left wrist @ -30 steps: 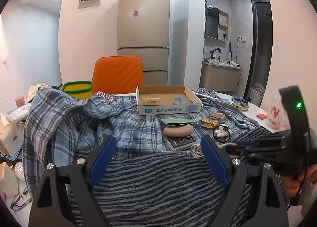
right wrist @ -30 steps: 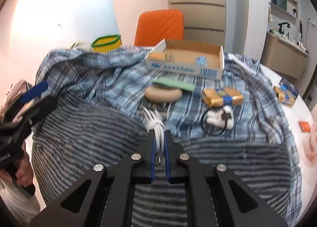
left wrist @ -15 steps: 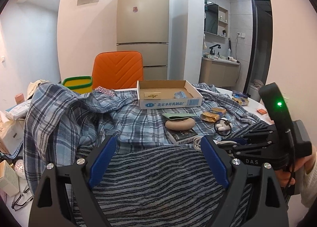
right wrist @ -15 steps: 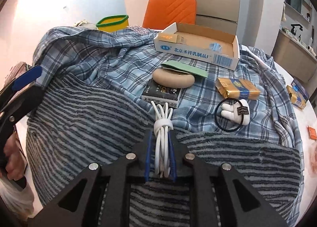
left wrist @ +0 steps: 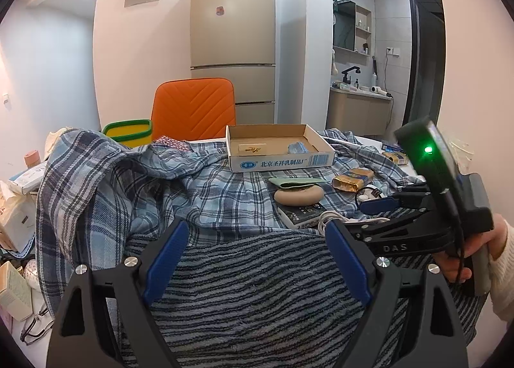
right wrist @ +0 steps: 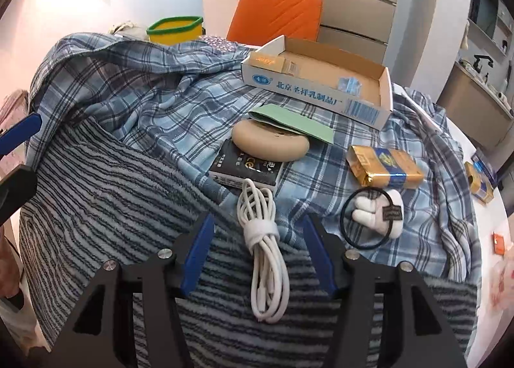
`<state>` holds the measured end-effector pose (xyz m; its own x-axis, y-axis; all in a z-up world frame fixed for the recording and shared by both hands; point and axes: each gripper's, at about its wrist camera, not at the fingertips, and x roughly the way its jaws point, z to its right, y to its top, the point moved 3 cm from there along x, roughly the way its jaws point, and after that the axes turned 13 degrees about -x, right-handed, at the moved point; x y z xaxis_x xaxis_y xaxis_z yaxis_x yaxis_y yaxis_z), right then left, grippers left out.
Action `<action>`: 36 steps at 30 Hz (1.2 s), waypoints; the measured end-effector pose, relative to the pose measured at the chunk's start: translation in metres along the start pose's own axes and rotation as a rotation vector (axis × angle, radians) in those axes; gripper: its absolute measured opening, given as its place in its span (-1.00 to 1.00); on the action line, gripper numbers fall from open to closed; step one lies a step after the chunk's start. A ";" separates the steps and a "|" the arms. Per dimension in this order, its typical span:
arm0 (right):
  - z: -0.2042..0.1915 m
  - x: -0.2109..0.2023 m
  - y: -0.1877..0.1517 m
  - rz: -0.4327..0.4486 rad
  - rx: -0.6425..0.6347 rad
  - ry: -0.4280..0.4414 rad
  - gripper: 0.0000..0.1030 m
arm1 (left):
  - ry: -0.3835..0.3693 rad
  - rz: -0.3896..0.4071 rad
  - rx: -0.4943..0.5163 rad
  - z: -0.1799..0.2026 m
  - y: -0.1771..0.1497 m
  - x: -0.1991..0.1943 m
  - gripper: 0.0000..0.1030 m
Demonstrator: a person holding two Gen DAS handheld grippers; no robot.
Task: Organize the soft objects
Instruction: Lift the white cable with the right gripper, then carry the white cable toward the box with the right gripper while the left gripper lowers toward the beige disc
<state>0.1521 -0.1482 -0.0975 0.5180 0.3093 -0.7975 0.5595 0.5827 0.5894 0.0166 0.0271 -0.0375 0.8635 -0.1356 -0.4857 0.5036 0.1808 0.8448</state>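
A coiled white cable (right wrist: 261, 239) with a white strap lies on the grey striped blanket (right wrist: 96, 207), its far loop touching a black box (right wrist: 247, 169). My right gripper (right wrist: 258, 223) hangs over it with its jaws opening. The cable sits between the blue pads (right wrist: 199, 246) and they do not press on it. My left gripper (left wrist: 256, 230) is held open over the near part of the striped blanket (left wrist: 257, 287), with nothing between its fingers. In the left wrist view the right gripper (left wrist: 363, 218) is at the right, in a person's hand. A blue plaid cloth (right wrist: 144, 79) covers the table behind.
On the plaid cloth lie a beige round pad (right wrist: 270, 143), a green sheet (right wrist: 289, 120), a gold packet (right wrist: 385, 165), a black hair tie with a white plush (right wrist: 376, 214) and an open cardboard box (right wrist: 321, 92). A yellow basket (right wrist: 175, 27) and an orange chair (right wrist: 276, 11) stand behind.
The right gripper's jaws were shut on the white cable and have now parted, leaving the cable on the striped blanket. The right gripper has come closer to the table. The left gripper stayed put.
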 end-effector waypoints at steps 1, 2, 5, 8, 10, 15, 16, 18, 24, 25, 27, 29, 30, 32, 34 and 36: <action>0.002 0.003 0.001 -0.013 0.005 0.000 0.10 | -0.001 0.001 -0.002 0.000 0.000 0.000 0.73; 0.003 0.007 0.001 -0.022 0.005 0.004 0.06 | -0.001 0.001 -0.002 0.000 0.000 0.000 0.73; 0.003 0.019 0.000 -0.064 0.004 0.027 -0.23 | 0.000 -0.001 0.000 -0.002 0.000 0.001 0.73; 0.003 0.027 -0.003 -0.091 0.005 0.044 -0.44 | 0.003 -0.009 0.004 -0.002 -0.002 0.002 0.73; 0.004 0.022 -0.004 -0.062 0.018 0.034 -0.58 | 0.006 -0.011 0.007 -0.002 -0.002 0.001 0.73; 0.013 -0.011 -0.003 0.082 0.076 -0.010 -0.61 | 0.008 0.003 0.010 0.001 0.002 -0.003 0.73; 0.014 -0.019 -0.003 0.107 0.085 -0.010 -0.61 | 0.004 0.006 0.010 0.002 0.004 -0.004 0.73; 0.017 -0.035 -0.003 0.170 0.100 -0.021 -0.61 | -0.009 0.009 0.012 0.007 0.008 -0.006 0.73; 0.027 -0.092 -0.002 0.421 0.122 -0.167 -0.61 | -0.048 0.103 0.016 0.020 0.025 -0.027 0.73; 0.029 -0.100 -0.001 0.442 0.123 -0.187 -0.61 | -0.051 0.115 0.019 0.023 0.029 -0.030 0.73; 0.032 -0.113 0.000 0.477 0.127 -0.218 -0.61 | -0.057 0.143 0.023 0.028 0.035 -0.037 0.73; 0.036 -0.124 0.003 0.513 0.139 -0.237 -0.61 | -0.040 0.224 0.028 0.035 0.043 -0.048 0.73; 0.039 -0.131 0.004 0.531 0.147 -0.249 -0.61 | -0.043 0.252 0.034 0.040 0.047 -0.053 0.73; 0.046 -0.142 0.006 0.561 0.167 -0.277 -0.61 | -0.065 0.299 0.040 0.048 0.056 -0.062 0.73; 0.052 -0.151 0.012 0.580 0.174 -0.285 -0.61 | -0.091 0.347 0.047 0.059 0.068 -0.069 0.73; 0.059 -0.162 0.016 0.612 0.188 -0.297 -0.61 | -0.108 0.392 0.043 0.067 0.081 -0.075 0.73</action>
<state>0.1151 -0.2336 0.0486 0.9149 0.3066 -0.2625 0.1995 0.2217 0.9545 -0.0093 -0.0137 0.0825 0.9808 -0.1667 -0.1008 0.1336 0.1988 0.9709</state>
